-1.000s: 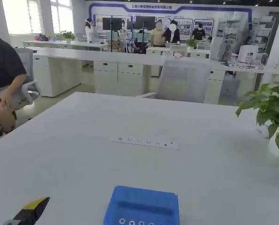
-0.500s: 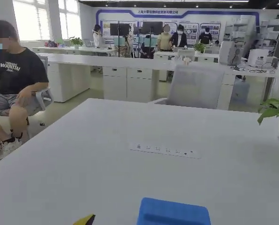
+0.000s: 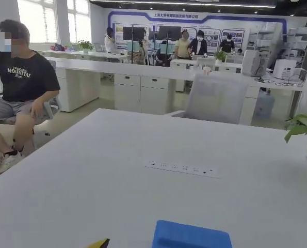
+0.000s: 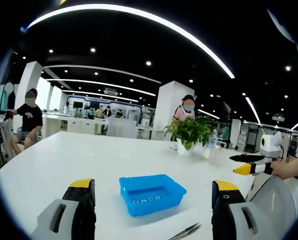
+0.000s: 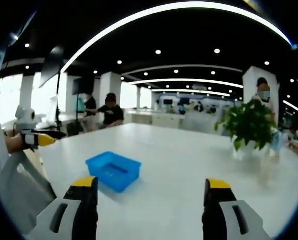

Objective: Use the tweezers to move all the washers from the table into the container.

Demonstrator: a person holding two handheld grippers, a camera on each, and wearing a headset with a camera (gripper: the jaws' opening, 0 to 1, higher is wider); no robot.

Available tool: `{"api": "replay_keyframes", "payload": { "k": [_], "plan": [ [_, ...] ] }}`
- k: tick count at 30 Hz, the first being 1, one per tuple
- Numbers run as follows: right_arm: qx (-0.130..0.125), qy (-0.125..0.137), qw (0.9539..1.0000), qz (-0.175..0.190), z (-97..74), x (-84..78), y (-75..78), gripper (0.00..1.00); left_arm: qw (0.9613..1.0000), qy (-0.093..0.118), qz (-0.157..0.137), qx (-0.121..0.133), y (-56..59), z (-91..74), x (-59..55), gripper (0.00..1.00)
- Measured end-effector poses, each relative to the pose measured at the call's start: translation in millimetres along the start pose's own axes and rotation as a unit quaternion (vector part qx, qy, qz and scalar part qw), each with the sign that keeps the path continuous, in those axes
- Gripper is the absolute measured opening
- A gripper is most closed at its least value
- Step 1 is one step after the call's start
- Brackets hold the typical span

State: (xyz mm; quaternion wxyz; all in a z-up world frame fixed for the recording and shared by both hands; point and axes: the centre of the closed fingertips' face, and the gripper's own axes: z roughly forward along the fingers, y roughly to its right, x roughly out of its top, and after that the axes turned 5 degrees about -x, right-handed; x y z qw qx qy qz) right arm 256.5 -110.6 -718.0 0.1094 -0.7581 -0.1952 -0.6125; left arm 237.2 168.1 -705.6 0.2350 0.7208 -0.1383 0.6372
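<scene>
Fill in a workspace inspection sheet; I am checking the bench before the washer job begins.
Surface: white table with an inset socket strip.
Job's things: blue container; row of small washers at its near side; tweezers lying on the table in front of it.
Clutter: potted plant.
Grippers: left gripper open, right gripper open, both empty.
Cables: nothing seen.
Surroundings: seated person, office chair, people at far desks.

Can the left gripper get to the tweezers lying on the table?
Probably yes. The tweezers lie on the white table just ahead of the left gripper, between its open fingers, with nothing in the way. The blue container sits farther off.
</scene>
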Motion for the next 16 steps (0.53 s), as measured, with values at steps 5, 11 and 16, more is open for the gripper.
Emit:
{"api": "replay_keyframes", "payload": {
  "k": [5,11,16],
  "plan": [
    [0.004,-0.012,0.9999,0.003,0.8,-4.3,-4.0,0.85,1.0,-0.005,-0.002,0.004,-2.2,-1.1,-2.9,0.99],
    [0.034,-0.032,0.9989,0.01,4.1,-11.0,-14.6,0.86,0.9998,0.018,0.01,0.004,1.1,-4.1,7.1,0.99],
    [0.034,-0.033,0.9989,0.005,3.5,-12.8,-15.3,0.85,1.0,0.003,0.008,0.003,1.4,-2.4,1.6,0.99]
  ]
}}
